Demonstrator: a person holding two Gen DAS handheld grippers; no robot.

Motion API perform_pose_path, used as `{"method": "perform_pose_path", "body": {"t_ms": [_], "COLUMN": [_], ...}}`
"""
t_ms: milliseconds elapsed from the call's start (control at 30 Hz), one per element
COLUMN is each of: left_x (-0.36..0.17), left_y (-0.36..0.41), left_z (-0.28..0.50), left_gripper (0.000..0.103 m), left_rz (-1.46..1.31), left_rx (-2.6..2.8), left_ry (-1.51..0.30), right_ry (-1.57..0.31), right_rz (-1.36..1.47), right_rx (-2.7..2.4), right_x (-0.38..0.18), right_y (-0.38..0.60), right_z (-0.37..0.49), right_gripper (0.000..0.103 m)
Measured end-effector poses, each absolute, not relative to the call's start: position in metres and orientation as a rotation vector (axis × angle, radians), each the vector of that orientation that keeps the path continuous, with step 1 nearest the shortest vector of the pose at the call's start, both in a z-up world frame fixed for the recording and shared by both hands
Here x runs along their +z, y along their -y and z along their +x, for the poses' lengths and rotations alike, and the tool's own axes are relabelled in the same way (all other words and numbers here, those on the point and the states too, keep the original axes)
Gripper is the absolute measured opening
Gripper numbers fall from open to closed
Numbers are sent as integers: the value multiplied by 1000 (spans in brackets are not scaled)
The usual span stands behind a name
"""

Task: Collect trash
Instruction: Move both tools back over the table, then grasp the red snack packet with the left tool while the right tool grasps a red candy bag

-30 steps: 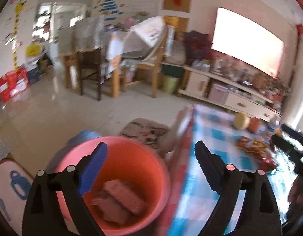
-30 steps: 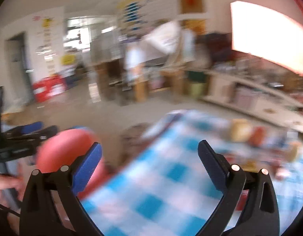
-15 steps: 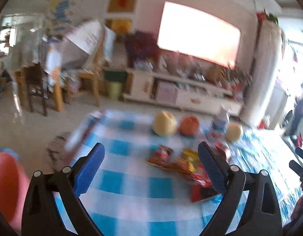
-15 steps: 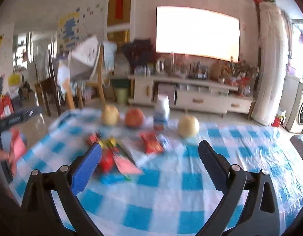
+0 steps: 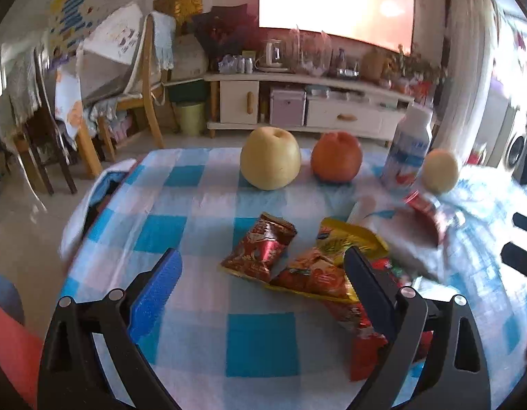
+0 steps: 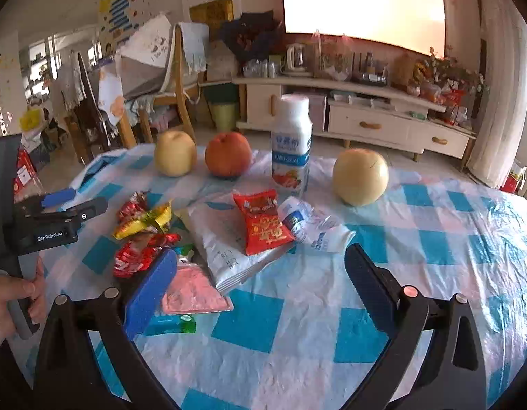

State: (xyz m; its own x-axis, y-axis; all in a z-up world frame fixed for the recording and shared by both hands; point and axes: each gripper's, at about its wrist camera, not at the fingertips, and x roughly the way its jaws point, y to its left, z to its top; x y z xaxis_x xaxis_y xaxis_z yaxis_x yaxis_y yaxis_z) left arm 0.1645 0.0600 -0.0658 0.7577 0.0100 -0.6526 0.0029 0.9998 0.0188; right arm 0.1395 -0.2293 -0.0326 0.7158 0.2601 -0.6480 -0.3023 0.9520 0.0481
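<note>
A: Nearest in the right wrist view we see the right gripper [image 6: 261, 263], its blue-padded fingers spread wide over the blue-and-white checked tablecloth [image 6: 434, 239], holding nothing. What lies at its left pad?

B: A flat pink packet [image 6: 191, 292], just beyond a small green wrapper [image 6: 176, 324]. Beside them we see a crumpled red foil wrapper [image 6: 140, 254], its long axis running from near left to far right.

A: And the left gripper [image 5: 261, 270]?

B: Likewise spread and empty, in the left wrist view. Between its fingers lies a dark red snack bag [image 5: 260, 251], long axis pointing away from us and slightly right. Touching it on the right is a yellow-and-red snack bag [image 5: 328, 266], which points the same way; the right finger covers part of it.

A: Farther on?

B: In the right wrist view a white plastic mailer [image 6: 222, 239] lies flat, with a bright red snack packet [image 6: 263, 222] on top, long axis pointing away from us, and a crumpled white-and-blue wrapper [image 6: 311, 222] touching its right edge.

A: At the far edge?

B: We see a row: a yellow pear [image 6: 174, 152], a red-orange apple [image 6: 228, 153], an upright white drink bottle [image 6: 291, 143], and a second yellow pear [image 6: 360, 177] well to the right.
</note>
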Motion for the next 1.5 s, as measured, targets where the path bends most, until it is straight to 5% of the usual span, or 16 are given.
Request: {"method": "perform_pose_path", "body": {"t_ms": [700, 767, 1133, 1500], "left_x": [-109, -108, -113, -106], "left_y": [-76, -75, -67, -69], "left_z": [249, 249, 243, 231], "left_gripper": [94, 78, 47, 40], "left_rz": [3, -2, -23, -26], "left_rx": [-22, -39, -74, -74], "left_ry": [-917, -914, -933, -917], "right_ry": [-760, -775, -795, -805], "right_rz": [-21, -24, 27, -42], "right_rx": [353, 360, 368, 360], "right_x": [-43, -47, -53, -64], "right_y": [232, 230, 236, 231], "right_z": [143, 144, 148, 183], "right_gripper": [99, 99, 99, 99]}}
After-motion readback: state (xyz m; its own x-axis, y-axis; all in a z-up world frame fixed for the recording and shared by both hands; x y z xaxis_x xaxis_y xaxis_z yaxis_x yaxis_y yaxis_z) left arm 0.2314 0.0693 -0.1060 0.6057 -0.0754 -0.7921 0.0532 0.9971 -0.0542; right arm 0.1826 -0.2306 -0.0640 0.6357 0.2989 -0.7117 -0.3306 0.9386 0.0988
